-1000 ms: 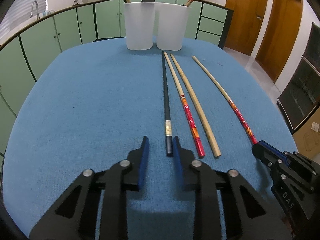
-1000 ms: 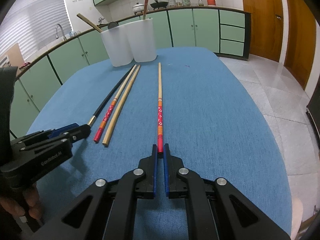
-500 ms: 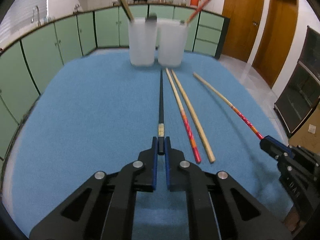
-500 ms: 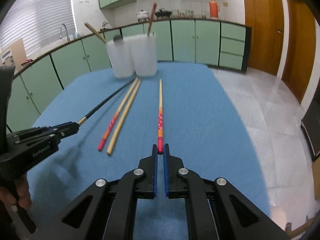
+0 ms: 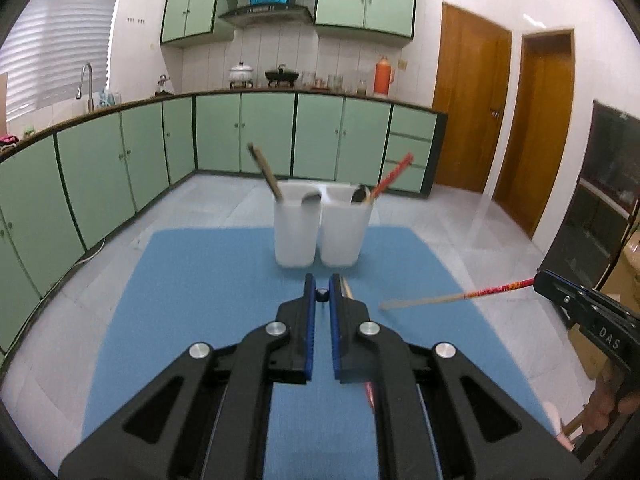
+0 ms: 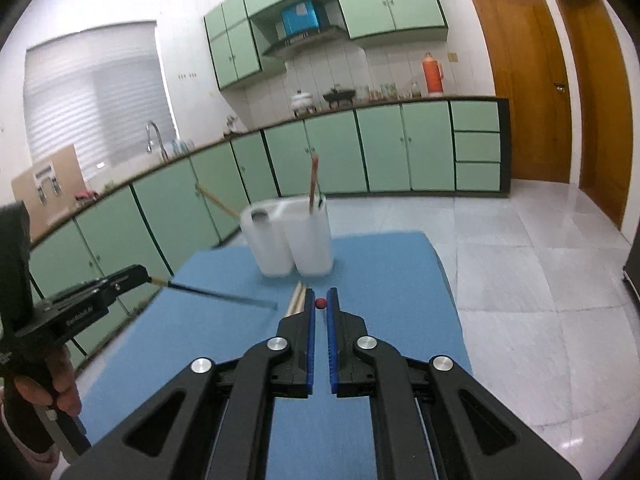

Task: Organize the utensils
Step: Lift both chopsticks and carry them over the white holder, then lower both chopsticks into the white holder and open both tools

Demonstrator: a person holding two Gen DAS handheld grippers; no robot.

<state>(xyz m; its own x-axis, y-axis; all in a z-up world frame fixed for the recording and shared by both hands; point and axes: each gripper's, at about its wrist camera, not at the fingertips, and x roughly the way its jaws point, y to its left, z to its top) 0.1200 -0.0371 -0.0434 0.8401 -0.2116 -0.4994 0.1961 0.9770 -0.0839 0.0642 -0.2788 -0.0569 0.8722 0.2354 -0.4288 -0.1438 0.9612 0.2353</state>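
Two cups (image 5: 316,236) stand side by side on the table (image 5: 192,280), chopsticks (image 6: 298,300) lying before them.

Open blue table (image 5: 192,280) to the left, bare. Ahead, two white cups (image 5: 297,232) touching side by side, blocking the far middle. Handles leaning out over both rims. Two loose chopsticks (image 6: 298,300) lying just before them.

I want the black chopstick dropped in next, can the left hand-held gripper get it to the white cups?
Probably yes: the left hand-held gripper holds the black chopstick aloft, facing the white cups, nothing between.
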